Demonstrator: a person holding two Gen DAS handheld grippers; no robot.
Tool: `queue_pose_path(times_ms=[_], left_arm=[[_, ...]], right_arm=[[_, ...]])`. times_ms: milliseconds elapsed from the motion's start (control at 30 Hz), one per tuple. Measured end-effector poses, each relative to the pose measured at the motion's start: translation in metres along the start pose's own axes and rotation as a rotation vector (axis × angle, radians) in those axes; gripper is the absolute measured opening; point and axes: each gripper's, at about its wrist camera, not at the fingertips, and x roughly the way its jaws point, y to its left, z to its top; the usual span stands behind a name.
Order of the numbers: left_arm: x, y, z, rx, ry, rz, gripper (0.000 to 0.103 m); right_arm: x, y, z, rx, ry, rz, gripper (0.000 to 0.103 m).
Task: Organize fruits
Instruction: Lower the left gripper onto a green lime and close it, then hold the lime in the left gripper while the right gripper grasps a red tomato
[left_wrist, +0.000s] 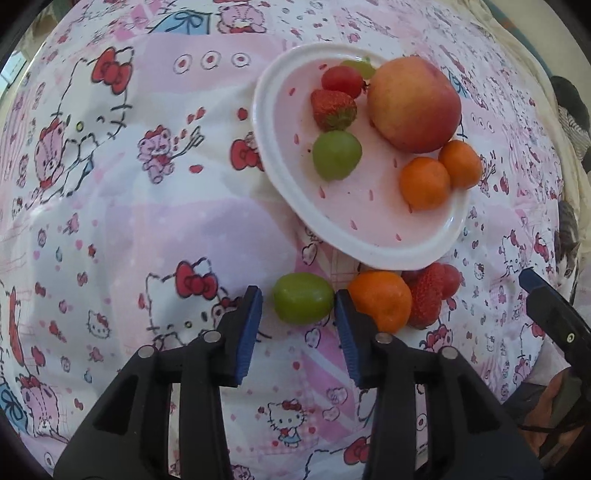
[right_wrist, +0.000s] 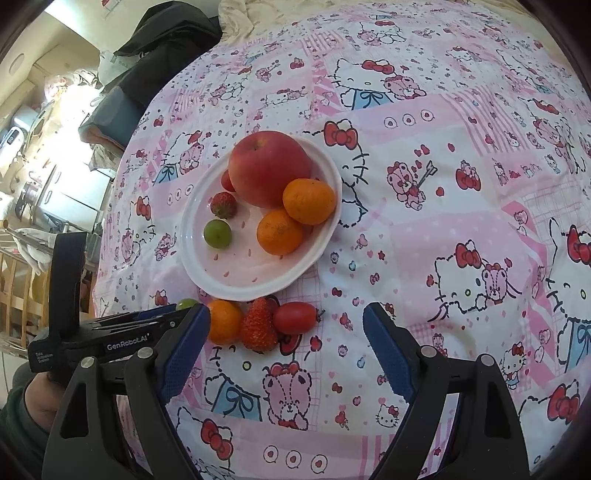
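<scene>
A white plate (left_wrist: 280, 177) (right_wrist: 199, 258) holds a big apple (left_wrist: 415, 103) (right_wrist: 267, 168), two mandarins (left_wrist: 424, 182) (right_wrist: 309, 201), a strawberry (left_wrist: 332, 109), a cherry tomato (left_wrist: 341, 80) and green grapes (left_wrist: 337, 155) (right_wrist: 218, 233). On the cloth in front of the plate lie a green grape (left_wrist: 303, 298) (right_wrist: 186, 304), a mandarin (left_wrist: 380, 304) (right_wrist: 223, 320), a strawberry (left_wrist: 424, 299) (right_wrist: 258, 326) and a cherry tomato (right_wrist: 295, 317). My left gripper (left_wrist: 299, 306) is open with its jaws on either side of the loose grape. My right gripper (right_wrist: 286, 321) is open and empty over the loose fruit.
A Hello Kitty cloth (left_wrist: 147, 221) (right_wrist: 461, 221) covers the table. A cat (left_wrist: 567, 254) sits at the table's right edge in the left wrist view. Furniture and dark clothing (right_wrist: 166, 40) lie beyond the far left edge.
</scene>
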Motion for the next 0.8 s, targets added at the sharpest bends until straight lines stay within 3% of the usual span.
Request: queue_pose_path(times_ms=[400,700,733,800], left_arm=[[-0.006,-0.003,-0.003,0.026,-0.016,0.003,0.034],[-0.049,0.004,-0.008,0.038,-0.133,0.062,0.034],[-0.052,0.006,-0.008,0.032,-0.144,0.064,0.034],[-0.058,0.013,-0.009,0.012,-0.160,0.063,0.034]], right_arm=[[0.014,-0.010,0.002,0.033,0.034,-0.021,0.087],[0.014,-0.018,0.004,0.058,0.040,-0.019,0.087],[0.014,-0.019,0.004,0.061,0.044,-0.028,0.086],[0.018,-0.022,0.003,0.067,0.064,-0.038,0.067]])
